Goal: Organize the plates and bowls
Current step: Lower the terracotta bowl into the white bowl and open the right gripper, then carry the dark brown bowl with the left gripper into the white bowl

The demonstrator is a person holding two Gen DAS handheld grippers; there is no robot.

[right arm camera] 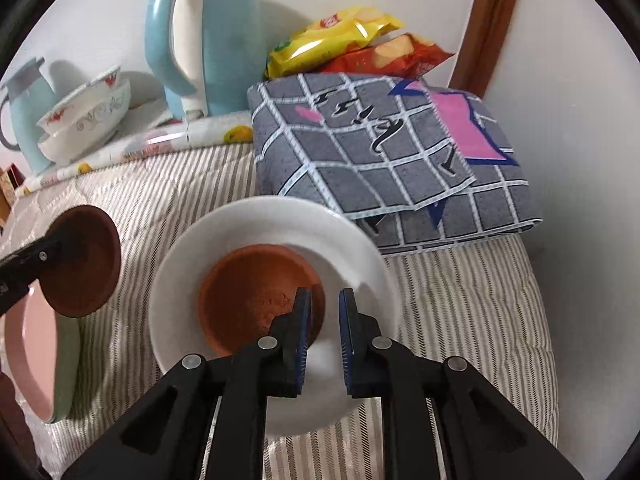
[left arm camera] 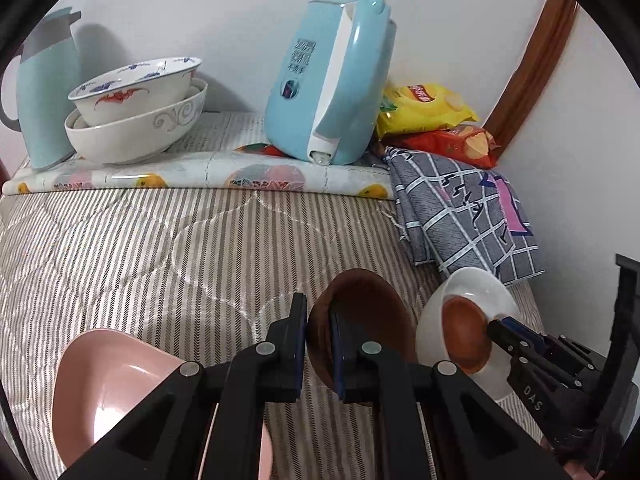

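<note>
The step in hand appears to be stacking the small dishes: the left gripper (left arm camera: 318, 344) is clamped on the rim of a dark brown saucer (left arm camera: 368, 312), held tilted and clear of the striped bedcover (left arm camera: 140, 248), at the near left of the working area. The right gripper (right arm camera: 325, 340) has its fingers set apart, with the rim of a terracotta saucer (right arm camera: 252, 292) lying between them; the pictures do not show firm contact, so it reads as open. That terracotta saucer sits inside a white plate (right arm camera: 352, 256), which rests on the bedcover at near centre. To the near left, below the lifted saucer, a pink dish (right arm camera: 32, 344) lies nested in a pale green dish (right arm camera: 70, 364). The next move probably calls for carrying the dark brown saucer right and lowering it level into the terracotta one, with the right gripper drawn clear of the rim first. Farther right lies a folded grey checked cloth (right arm camera: 360, 152). On the far side, a fruit-print mat (left arm camera: 192, 172) carries, from left to right, a pale blue jug (left arm camera: 48, 92), a decorated bowl (left arm camera: 136, 88) nested in a larger white bowl (left arm camera: 136, 136), and a light blue electric kettle (left arm camera: 332, 80); yellow and red snack packets (left arm camera: 432, 120) lie at far right.
</note>
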